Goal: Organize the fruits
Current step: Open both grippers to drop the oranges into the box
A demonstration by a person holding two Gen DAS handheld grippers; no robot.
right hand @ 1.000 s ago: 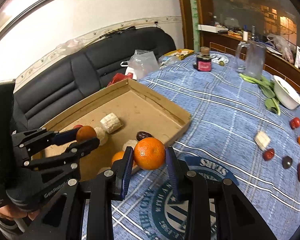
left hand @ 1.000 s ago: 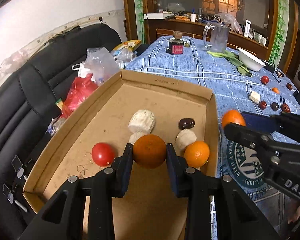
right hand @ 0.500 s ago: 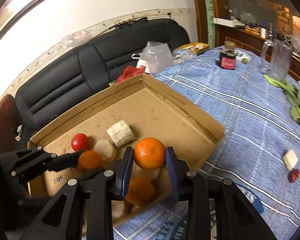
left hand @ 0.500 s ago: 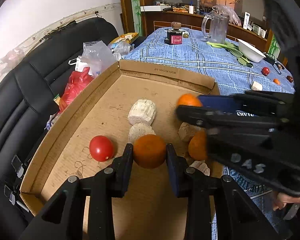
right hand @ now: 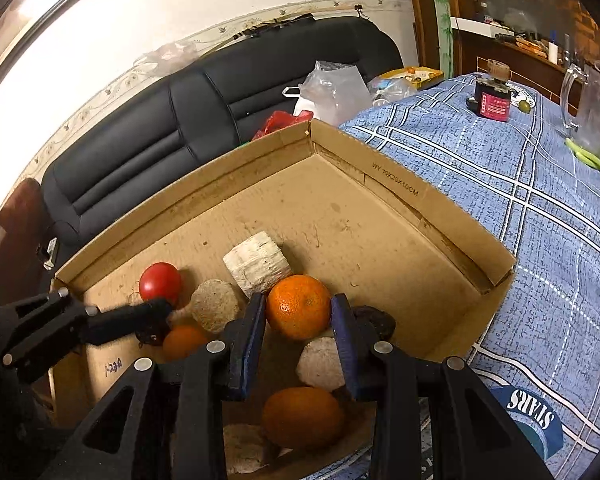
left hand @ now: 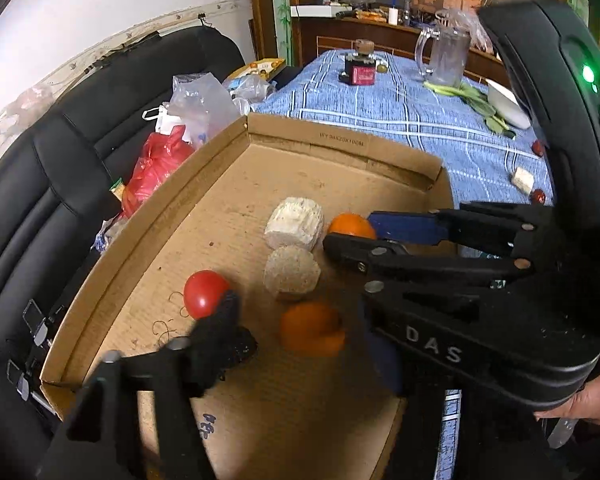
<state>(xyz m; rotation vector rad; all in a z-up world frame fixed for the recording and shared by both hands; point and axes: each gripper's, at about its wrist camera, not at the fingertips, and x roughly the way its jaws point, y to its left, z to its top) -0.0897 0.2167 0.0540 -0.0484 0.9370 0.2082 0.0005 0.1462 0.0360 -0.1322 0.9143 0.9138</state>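
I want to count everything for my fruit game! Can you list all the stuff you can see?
cardboard box: one, brown, on the tablecloth
oranges: three, orange, in the box; one is gripped
tomato: one, red, in the box
pale chunks: four, whitish, in the box
dark fruit: one, brown, in the box
tablecloth: one, blue checked, under the box
jar: one, red label, far end of the table
glass jug: one, clear, far end of the table
sofa: one, black, behind the box
left gripper: open, above the box
right gripper: closed on an orange
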